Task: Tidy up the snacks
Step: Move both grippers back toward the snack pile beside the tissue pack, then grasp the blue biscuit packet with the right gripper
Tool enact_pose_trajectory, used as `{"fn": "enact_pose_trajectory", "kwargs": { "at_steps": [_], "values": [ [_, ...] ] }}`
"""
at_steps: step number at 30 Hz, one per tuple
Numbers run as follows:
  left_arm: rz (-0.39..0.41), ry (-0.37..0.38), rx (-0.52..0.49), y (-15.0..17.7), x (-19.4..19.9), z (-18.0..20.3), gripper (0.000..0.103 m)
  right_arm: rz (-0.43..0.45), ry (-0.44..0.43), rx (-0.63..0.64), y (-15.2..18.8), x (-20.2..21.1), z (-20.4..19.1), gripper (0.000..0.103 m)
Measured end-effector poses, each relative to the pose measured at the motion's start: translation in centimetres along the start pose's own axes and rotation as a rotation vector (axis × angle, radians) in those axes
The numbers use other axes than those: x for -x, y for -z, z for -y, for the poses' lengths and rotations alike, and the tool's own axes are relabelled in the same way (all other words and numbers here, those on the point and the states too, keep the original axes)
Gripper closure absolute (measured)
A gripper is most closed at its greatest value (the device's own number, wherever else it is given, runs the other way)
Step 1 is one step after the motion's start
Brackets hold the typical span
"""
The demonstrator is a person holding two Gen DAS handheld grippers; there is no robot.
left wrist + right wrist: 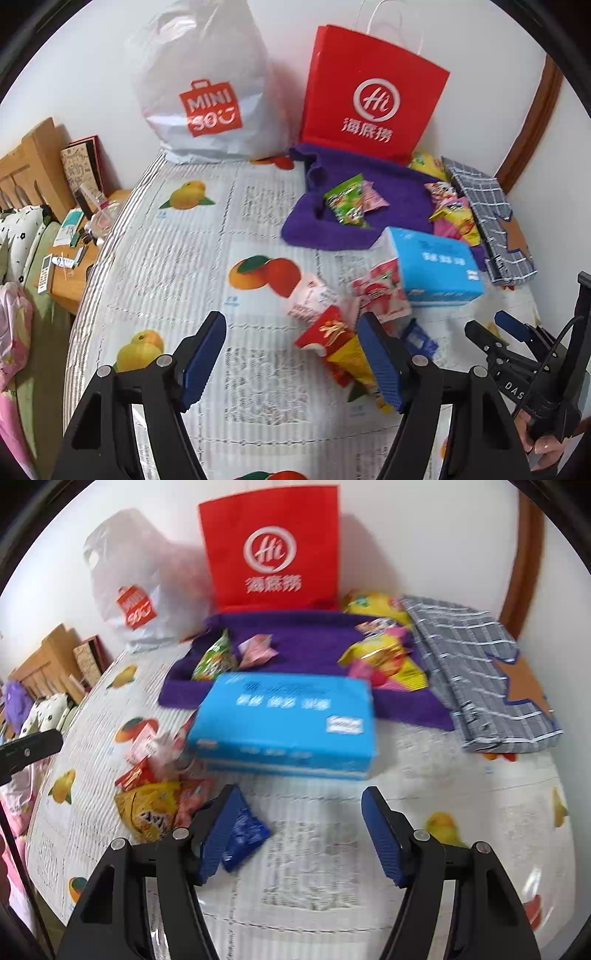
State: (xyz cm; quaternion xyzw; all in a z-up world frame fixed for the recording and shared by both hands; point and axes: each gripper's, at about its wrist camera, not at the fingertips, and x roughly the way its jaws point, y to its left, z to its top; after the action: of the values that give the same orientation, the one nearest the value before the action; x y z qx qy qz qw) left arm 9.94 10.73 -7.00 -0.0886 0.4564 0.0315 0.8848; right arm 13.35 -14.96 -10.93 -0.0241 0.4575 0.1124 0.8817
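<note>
Two claws hang over a table (192, 229) spread with a fruit-print cloth. At twelve o'clock, against the wall, stand a white bag (207, 92) and a red bag (373, 99). In front of the red bag lies a purple towel (332, 229) with a green packet (345, 205) and a pink one on it. A folded checked cloth (476, 672) sits at about two o'clock in the right view. A blue box (284, 720) rests at the towel's near edge, long side running from nine to three.

Loose snacks are heaped just left of the box. Among them a red-and-yellow packet (343, 350) lies with its long axis running from ten o'clock to four o'clock in the left view. A small blue packet (243, 830) lies at the near edge of the heap.

Left claw (291, 354) is open and empty; the red-and-yellow packet lies against its right finger, at about two o'clock from the gap. Right claw (299, 830) is also open and empty; the blue packet lies just inside its left finger, at nine o'clock from centre, with no pad pressing on it.

The right claw looks nearer to a pick: a short shift toward nine o'clock would probably centre the blue packet.
</note>
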Motion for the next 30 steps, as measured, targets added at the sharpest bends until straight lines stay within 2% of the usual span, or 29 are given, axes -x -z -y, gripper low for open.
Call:
{"fn": "enact_pose_trajectory", "kwargs": {
  "at_steps": [8,14,20,21,23,25,30],
  "values": [
    [-0.032,-0.014,0.024,0.5,-0.9,-1.5,0.031,-0.052,-0.057,0.07,1.0,-2.7,-2.9,0.034],
    [-0.052,-0.016,0.037,0.7,-1.8,-2.1,0.031,-0.109,-0.096,0.091,2.2,-4.8,-3.3,0.034],
    [-0.068,-0.013,0.045,0.9,-2.4,-2.0,0.031,-0.126,-0.102,0.107,2.7,-6.2,-3.2,0.034],
    [-0.072,-0.012,0.044,1.0,-2.5,-2.0,0.031,-0.12,-0.094,0.113,2.7,-6.3,-3.2,0.036],
    [-0.081,-0.015,0.039,1.1,-2.9,-1.8,0.031,-0.107,-0.052,0.145,2.8,-6.4,-3.2,0.05],
    [-0.087,-0.013,0.037,1.2,-3.2,-1.5,0.031,-0.109,-0.04,0.146,2.7,-6.2,-2.7,0.057],
    [-0.099,0.001,0.037,1.3,-4.0,-0.8,0.031,-0.084,0.019,0.063,3.0,-5.3,1.1,0.057]
  ]
}}
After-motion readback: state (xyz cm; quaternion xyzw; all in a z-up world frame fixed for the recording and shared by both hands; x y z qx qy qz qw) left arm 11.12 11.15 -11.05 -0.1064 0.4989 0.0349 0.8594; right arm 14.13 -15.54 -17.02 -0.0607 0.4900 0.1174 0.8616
